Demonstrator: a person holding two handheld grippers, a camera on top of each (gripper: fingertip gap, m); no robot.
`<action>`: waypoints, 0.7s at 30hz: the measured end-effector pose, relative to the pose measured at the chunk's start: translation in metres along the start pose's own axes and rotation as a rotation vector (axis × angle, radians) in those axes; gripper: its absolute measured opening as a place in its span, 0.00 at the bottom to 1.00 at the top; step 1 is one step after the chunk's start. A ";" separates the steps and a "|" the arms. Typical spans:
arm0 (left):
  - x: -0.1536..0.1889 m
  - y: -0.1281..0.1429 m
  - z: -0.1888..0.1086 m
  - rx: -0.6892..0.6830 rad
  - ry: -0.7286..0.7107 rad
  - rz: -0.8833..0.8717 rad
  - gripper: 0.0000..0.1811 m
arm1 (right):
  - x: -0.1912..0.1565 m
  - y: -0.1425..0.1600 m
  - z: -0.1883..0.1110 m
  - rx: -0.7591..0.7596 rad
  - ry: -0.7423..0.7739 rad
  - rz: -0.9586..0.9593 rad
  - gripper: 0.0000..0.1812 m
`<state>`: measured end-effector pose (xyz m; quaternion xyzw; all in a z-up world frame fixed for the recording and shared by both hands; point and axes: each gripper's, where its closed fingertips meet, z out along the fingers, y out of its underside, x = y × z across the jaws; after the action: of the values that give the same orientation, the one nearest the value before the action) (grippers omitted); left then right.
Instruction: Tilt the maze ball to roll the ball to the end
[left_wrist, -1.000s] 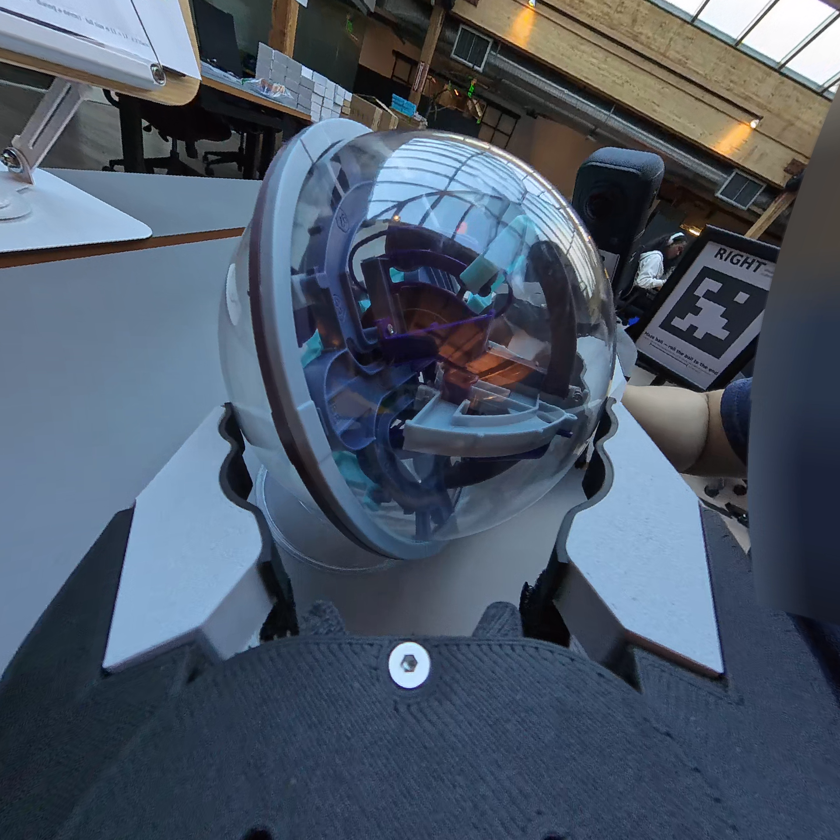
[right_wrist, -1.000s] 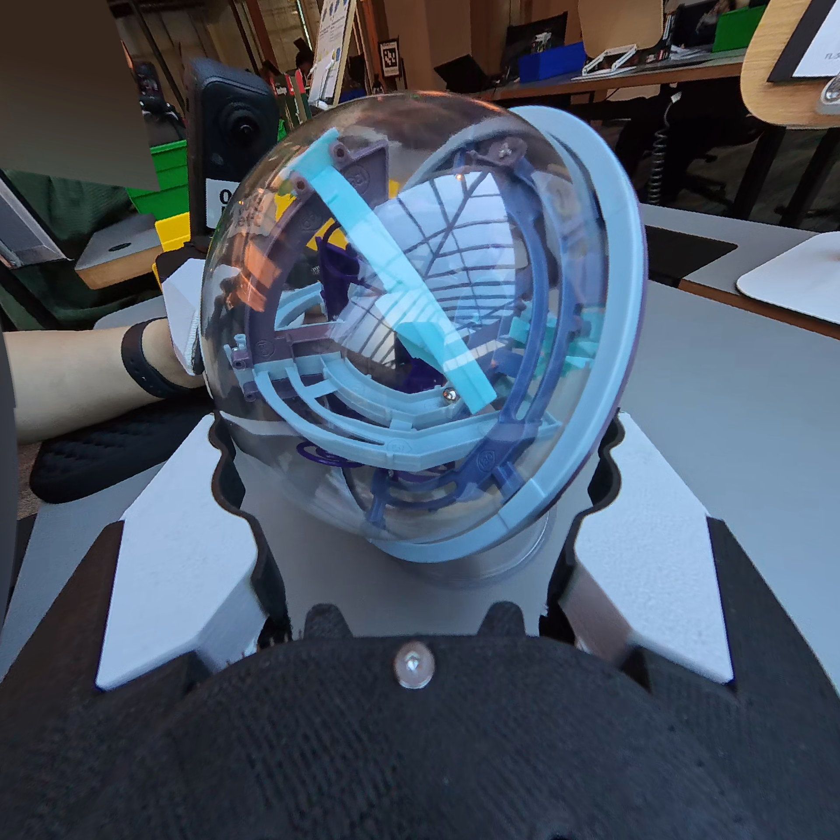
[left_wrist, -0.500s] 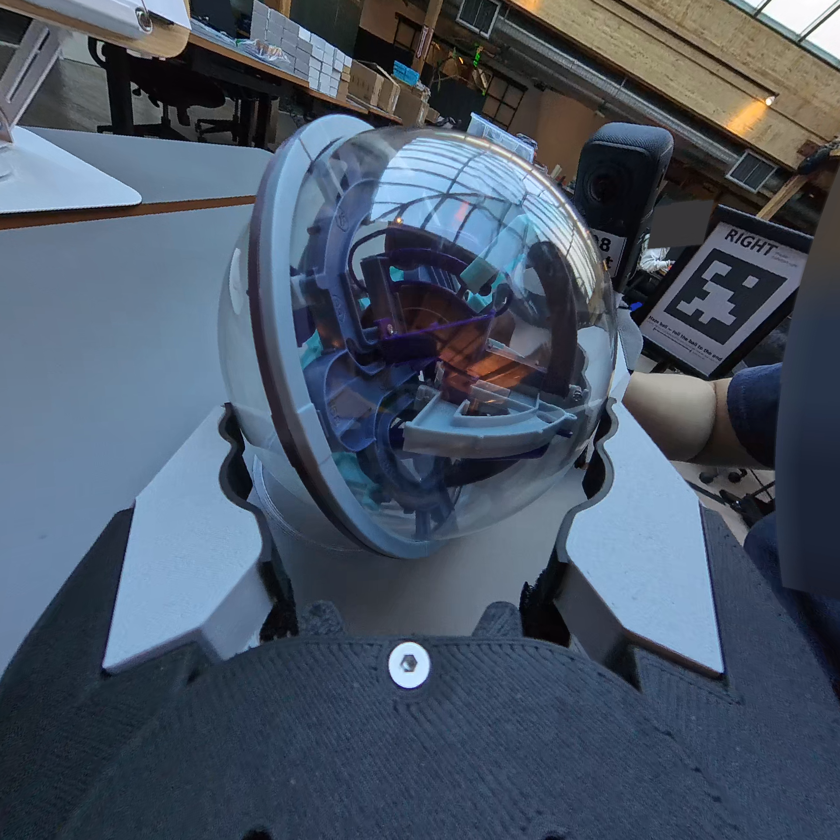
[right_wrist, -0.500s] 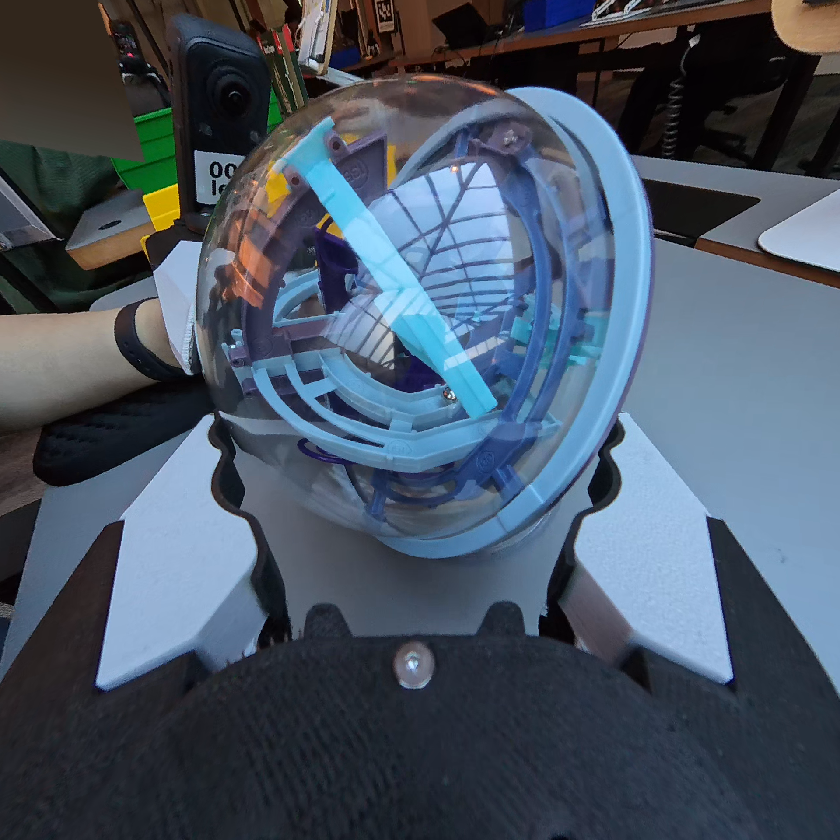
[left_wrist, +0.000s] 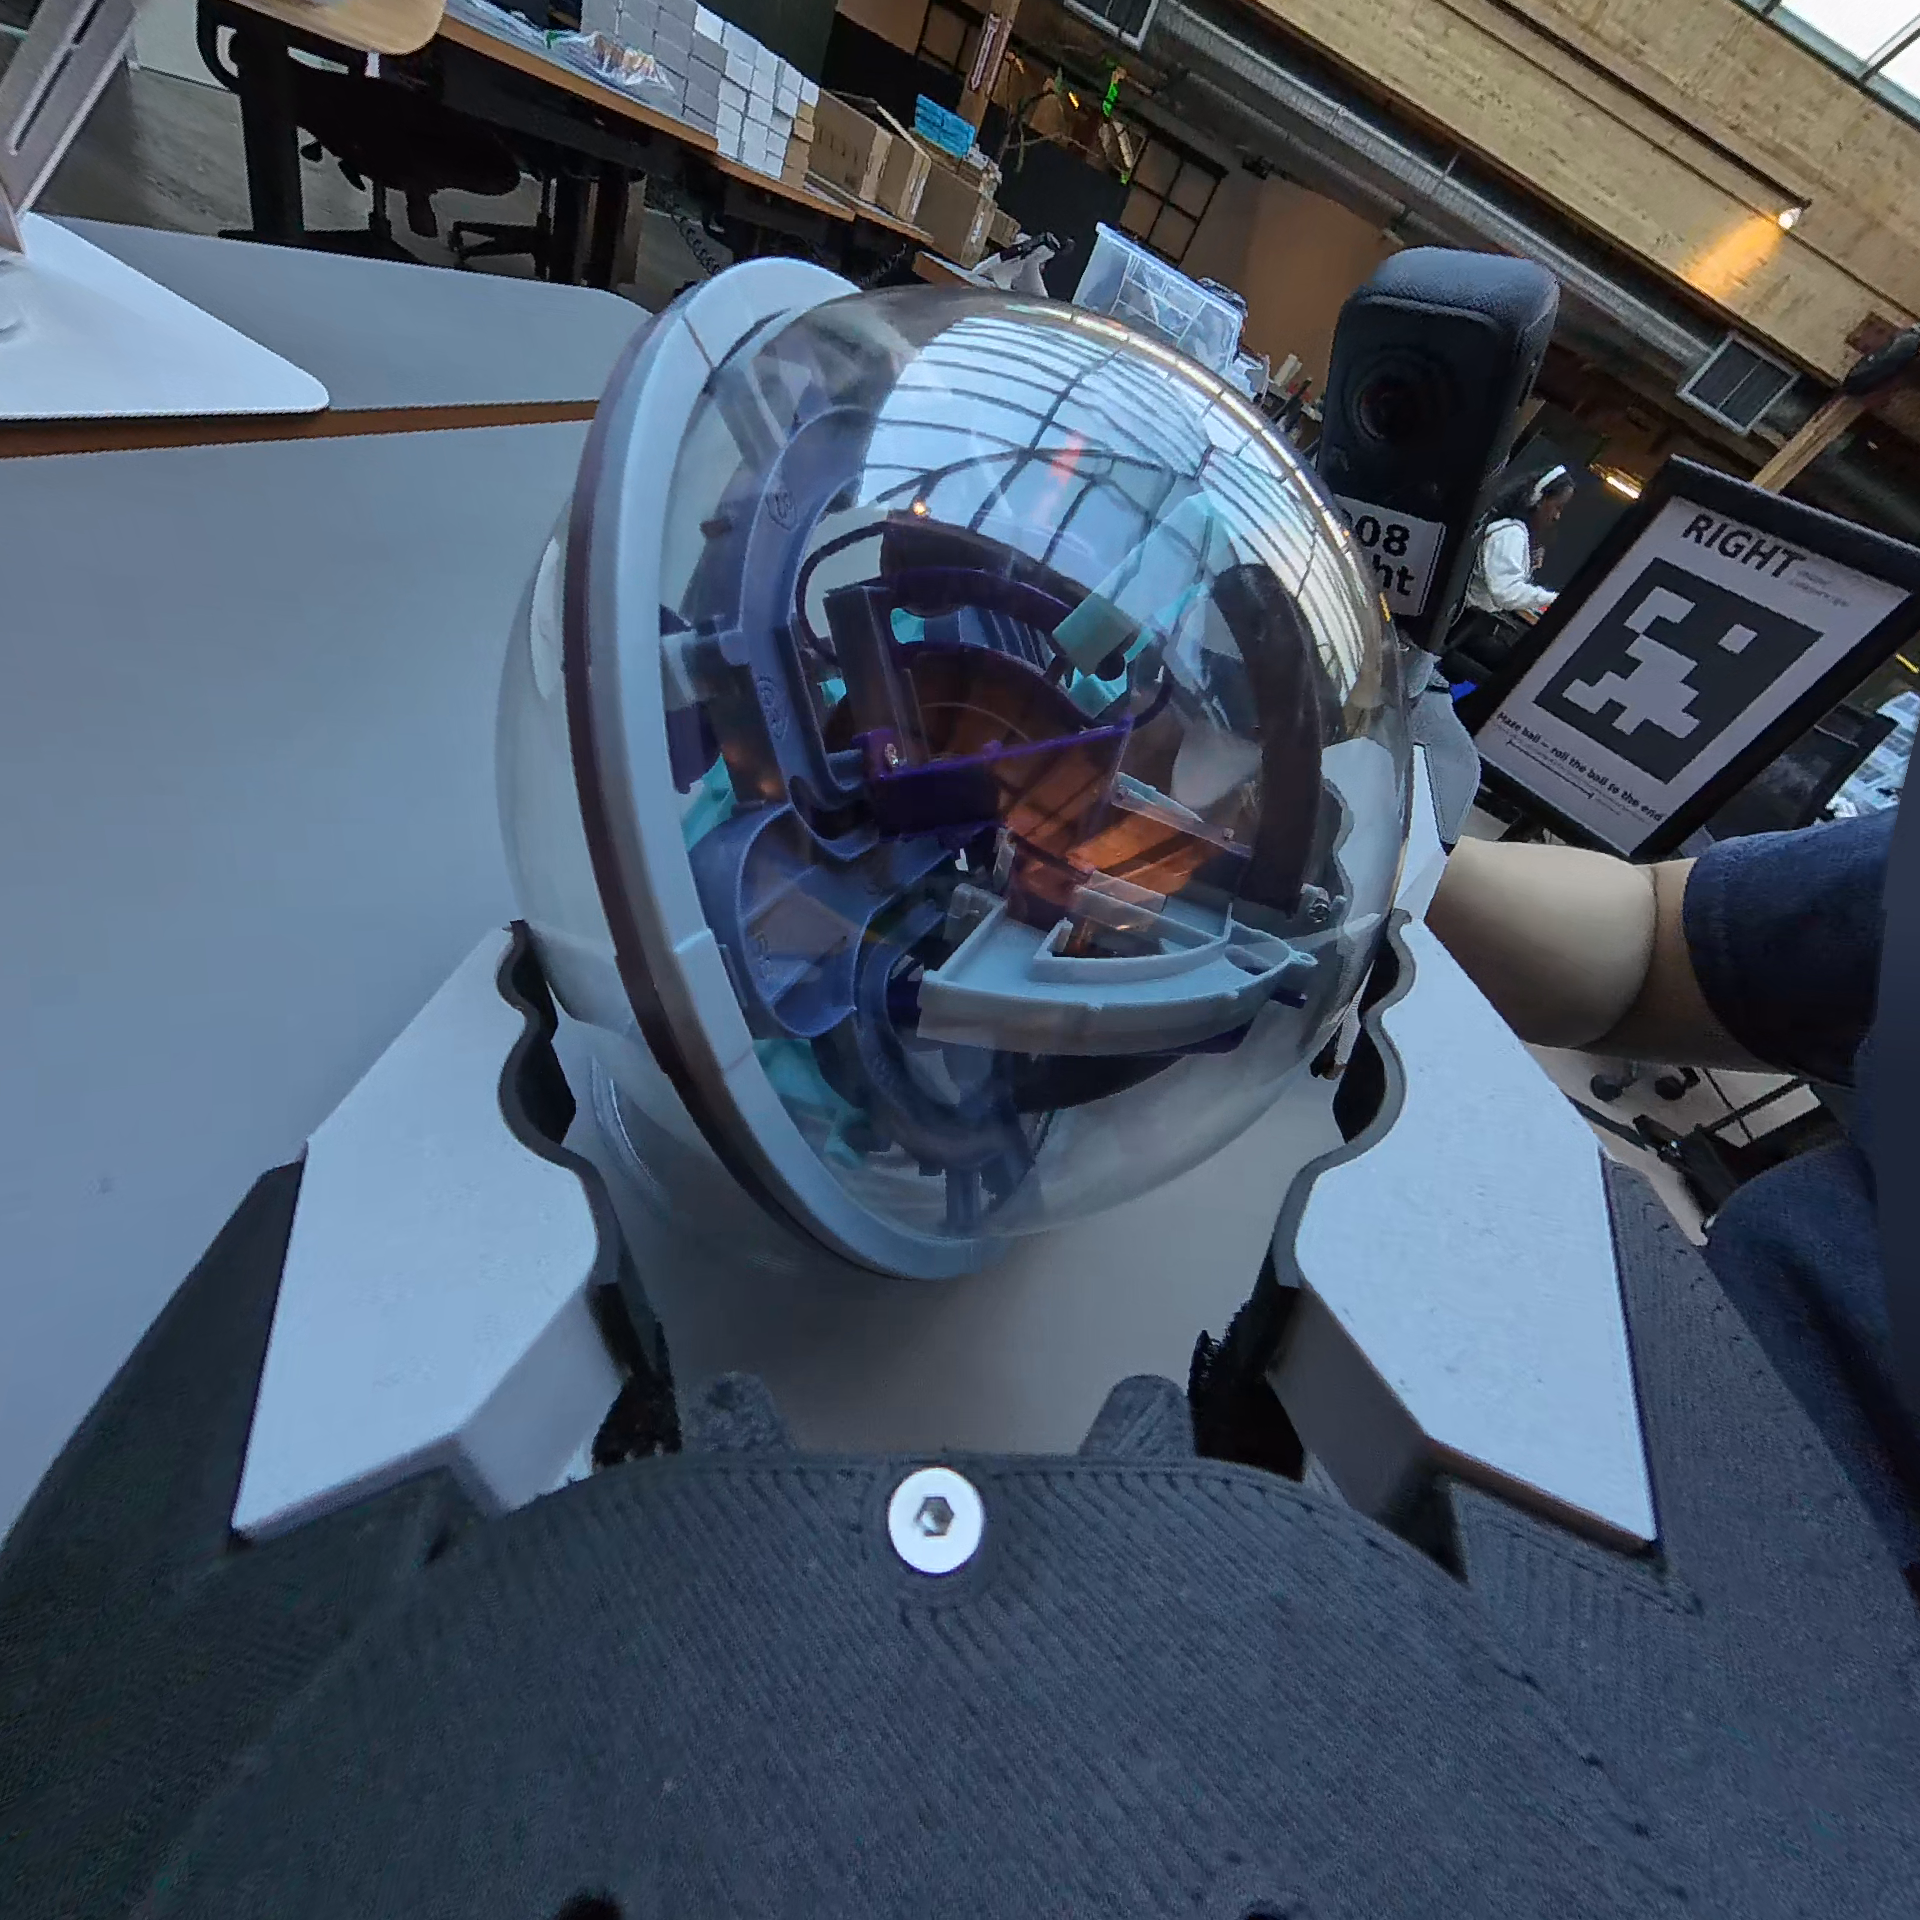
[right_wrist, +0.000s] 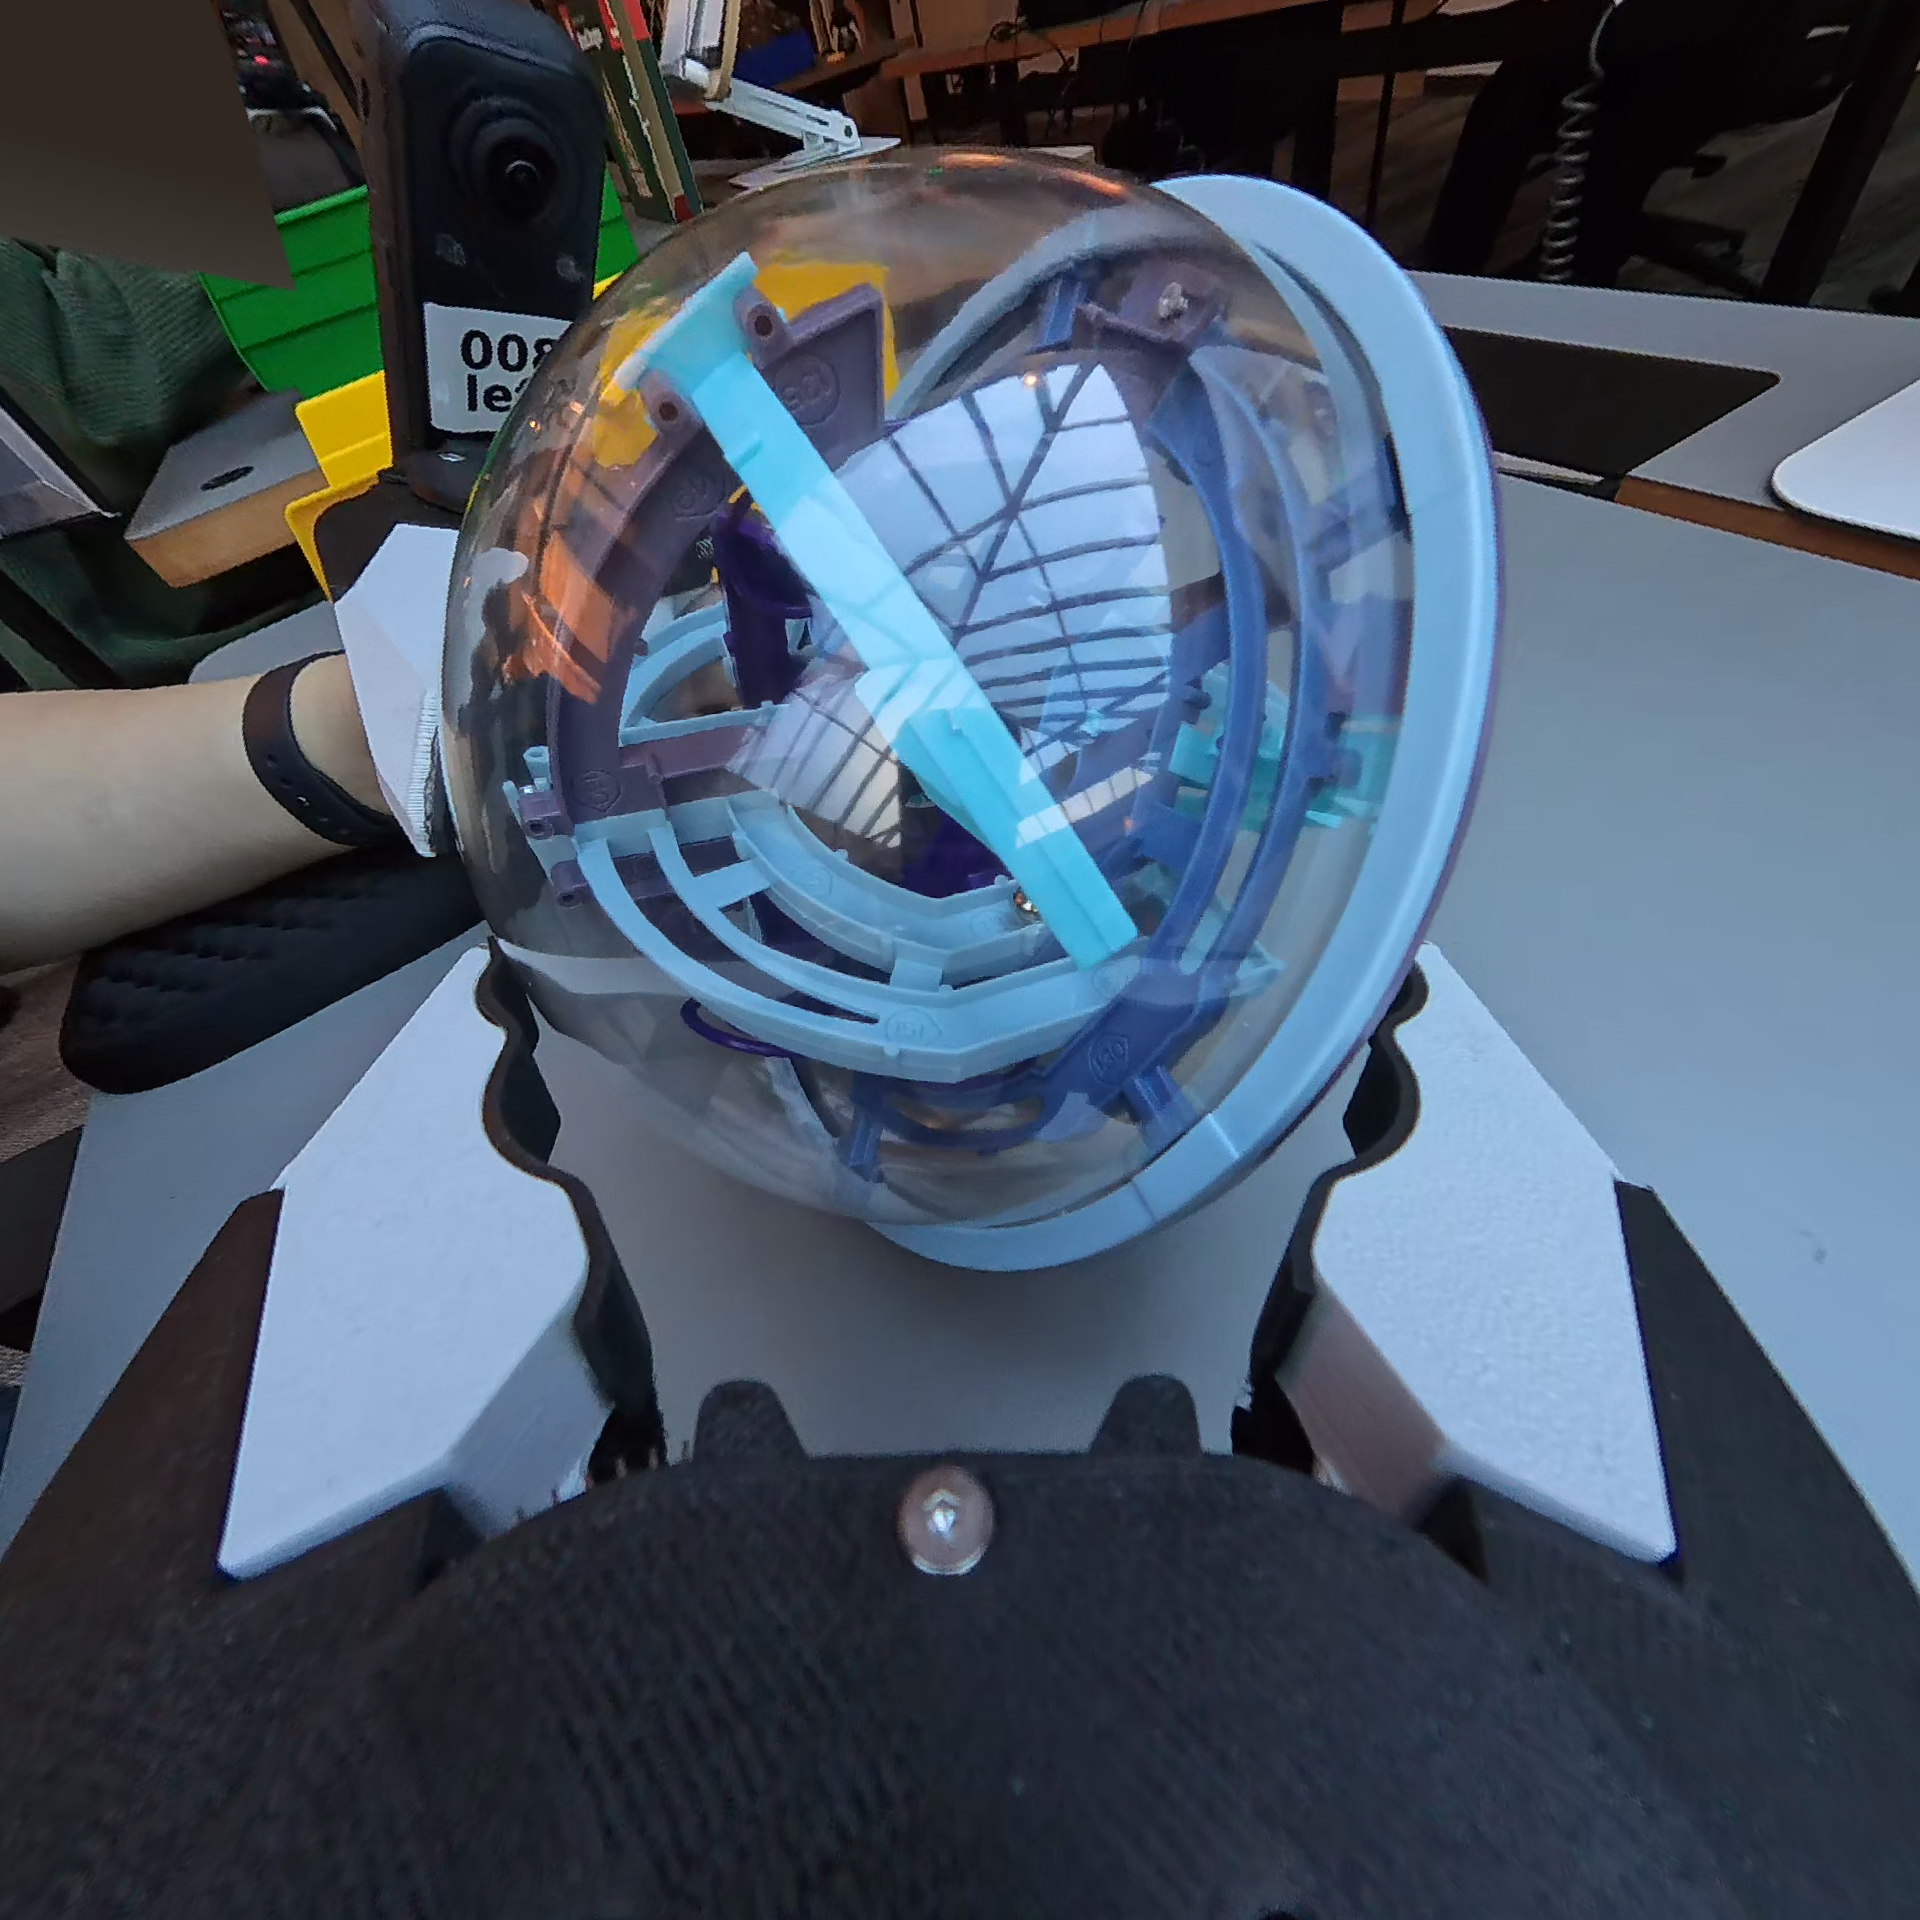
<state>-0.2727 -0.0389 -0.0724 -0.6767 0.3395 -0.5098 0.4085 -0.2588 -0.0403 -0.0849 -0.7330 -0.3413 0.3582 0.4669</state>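
The maze ball (left_wrist: 956, 769) sits clamped between both grippers above the grey table (left_wrist: 208, 727), its pale rim tilted. The left gripper (left_wrist: 951, 997) holds one side, the right gripper (right_wrist: 951, 1029) the opposite, fingers spread wide around the sphere. Since a second ago the globe has been raised and tipped slightly. The small steel ball (right_wrist: 1023, 906) still rests at the turquoise ramp's (right_wrist: 894, 644) foot.

A: Where the clear plastic maze sphere (right_wrist: 956, 707) met the grey table (right_wrist: 1662, 831), the gripper's white fingers (right_wrist: 416, 1247) hid it.

B: The white stand base (left_wrist: 125, 353) at the table's far-left corner was cut off.
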 end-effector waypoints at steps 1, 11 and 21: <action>0.000 0.000 0.000 0.000 0.002 -0.005 0.83 | 0.000 0.000 0.000 0.000 0.001 -0.002 0.86; -0.001 0.000 0.001 0.009 0.010 -0.015 0.83 | 0.002 -0.001 0.001 -0.005 0.007 -0.004 0.86; -0.002 0.002 0.001 0.011 0.026 -0.018 0.83 | 0.003 -0.003 0.000 0.012 0.018 -0.031 0.86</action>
<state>-0.2725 -0.0379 -0.0746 -0.6707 0.3358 -0.5240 0.4034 -0.2580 -0.0365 -0.0826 -0.7280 -0.3463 0.3463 0.4796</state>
